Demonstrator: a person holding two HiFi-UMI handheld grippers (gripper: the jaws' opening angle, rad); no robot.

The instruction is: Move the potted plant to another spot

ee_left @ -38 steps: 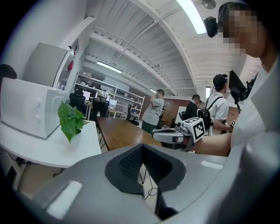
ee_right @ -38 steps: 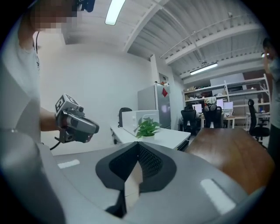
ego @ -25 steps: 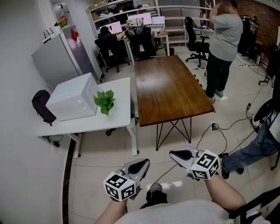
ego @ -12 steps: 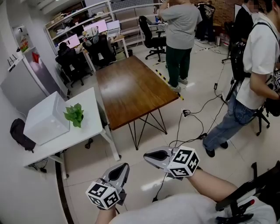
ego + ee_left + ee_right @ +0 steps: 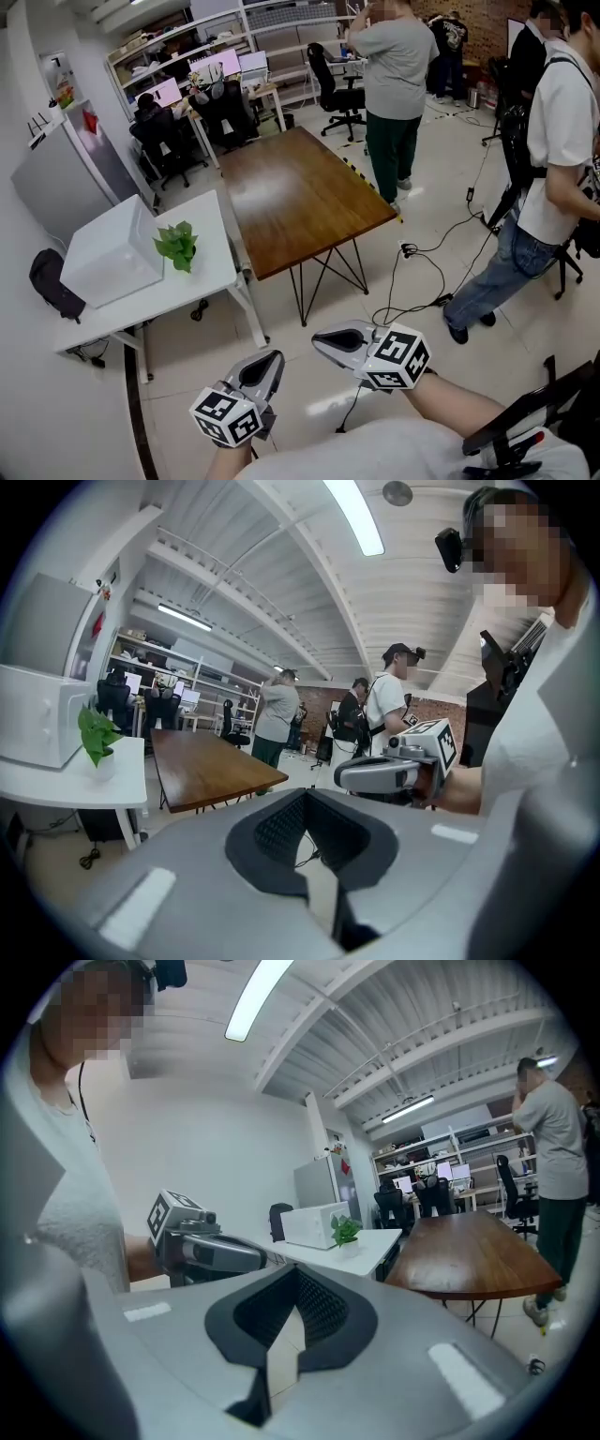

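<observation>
The potted plant (image 5: 176, 246), green leaves in a small white pot, stands on the white table (image 5: 202, 281) beside a white microwave (image 5: 112, 251). It also shows far off in the left gripper view (image 5: 97, 735) and in the right gripper view (image 5: 345, 1231). My left gripper (image 5: 267, 361) and right gripper (image 5: 323, 339) hang over the tiled floor, well short of the table. Both are shut with nothing between the jaws. Each gripper view shows its own jaws (image 5: 305, 797) (image 5: 295, 1274) closed, with the other gripper beside them.
A brown wooden table (image 5: 300, 202) adjoins the white one. A person in a grey shirt (image 5: 394, 75) stands behind it and another person (image 5: 553, 141) at the right. Cables (image 5: 422, 281) lie on the floor. A black backpack (image 5: 47, 281) leans left of the white table.
The head view has swung to the right, so the tables sit further left and people appear at the right. Both grippers shifted a little forward, still shut. The plant has not moved.
</observation>
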